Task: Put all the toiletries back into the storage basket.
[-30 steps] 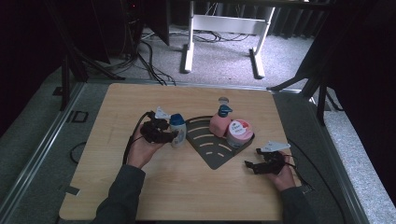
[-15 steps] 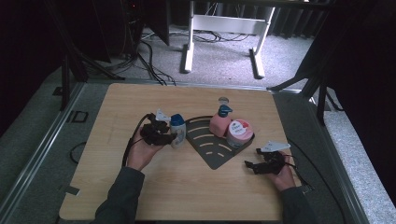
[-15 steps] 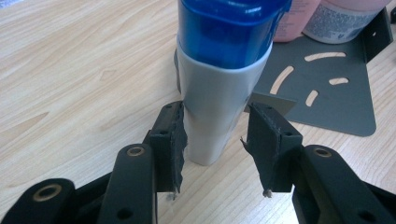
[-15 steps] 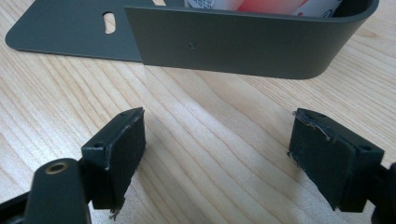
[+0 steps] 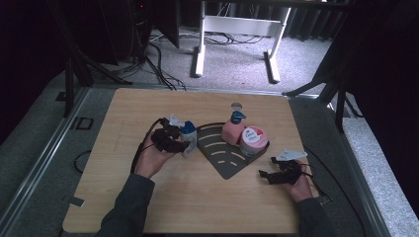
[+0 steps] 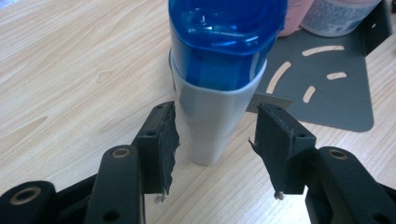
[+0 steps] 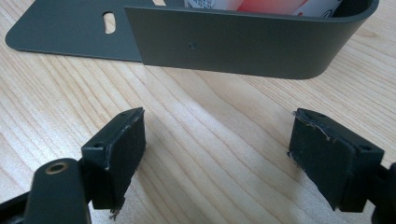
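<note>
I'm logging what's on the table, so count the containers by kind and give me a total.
Bottles with a blue cap: 1
Pink pump bottles: 1
Round tubs with a pink and white lid: 1
Total: 3 containers; the pump bottle and tub stand on the dark corner rack, the blue-capped bottle beside it.

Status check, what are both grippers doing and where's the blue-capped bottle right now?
Left gripper open, jaws just widened, astride the blue-capped bottle, pads off it. Bottle upright on table beside the dark corner rack. Right gripper open, empty, facing rack wall. Nothing blocking.
</note>
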`<state>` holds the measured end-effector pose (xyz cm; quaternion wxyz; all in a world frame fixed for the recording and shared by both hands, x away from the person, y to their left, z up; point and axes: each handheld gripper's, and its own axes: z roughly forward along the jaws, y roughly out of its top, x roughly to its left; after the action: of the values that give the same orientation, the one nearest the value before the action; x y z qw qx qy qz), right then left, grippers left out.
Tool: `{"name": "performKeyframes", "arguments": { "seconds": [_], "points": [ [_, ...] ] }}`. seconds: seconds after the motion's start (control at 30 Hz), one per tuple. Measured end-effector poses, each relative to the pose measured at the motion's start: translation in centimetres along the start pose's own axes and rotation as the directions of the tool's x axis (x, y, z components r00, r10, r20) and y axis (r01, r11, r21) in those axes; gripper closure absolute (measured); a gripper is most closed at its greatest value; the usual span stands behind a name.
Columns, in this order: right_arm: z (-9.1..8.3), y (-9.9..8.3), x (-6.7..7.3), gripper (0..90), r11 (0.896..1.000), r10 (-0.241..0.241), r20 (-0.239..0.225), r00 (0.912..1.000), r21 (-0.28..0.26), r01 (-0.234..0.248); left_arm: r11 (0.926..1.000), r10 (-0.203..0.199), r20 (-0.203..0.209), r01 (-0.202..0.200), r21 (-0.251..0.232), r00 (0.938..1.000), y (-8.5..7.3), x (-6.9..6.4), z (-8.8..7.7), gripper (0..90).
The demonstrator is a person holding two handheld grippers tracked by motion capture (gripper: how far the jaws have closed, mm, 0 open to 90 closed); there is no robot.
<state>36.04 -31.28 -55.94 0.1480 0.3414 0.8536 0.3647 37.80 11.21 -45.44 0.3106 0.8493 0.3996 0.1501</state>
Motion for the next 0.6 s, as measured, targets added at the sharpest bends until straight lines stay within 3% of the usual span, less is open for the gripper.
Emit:
{"name": "performKeyframes", "arguments": {
  "seconds": [0.6],
  "points": [
    [0.0,0.0,0.0,18.2,1.0,0.0,0.0,1.0,0.0,0.0,0.9959,0.052,-0.012,-0.051,0.074,0.9986,1.0,0.0,1.2,46.1]
  ]
}}
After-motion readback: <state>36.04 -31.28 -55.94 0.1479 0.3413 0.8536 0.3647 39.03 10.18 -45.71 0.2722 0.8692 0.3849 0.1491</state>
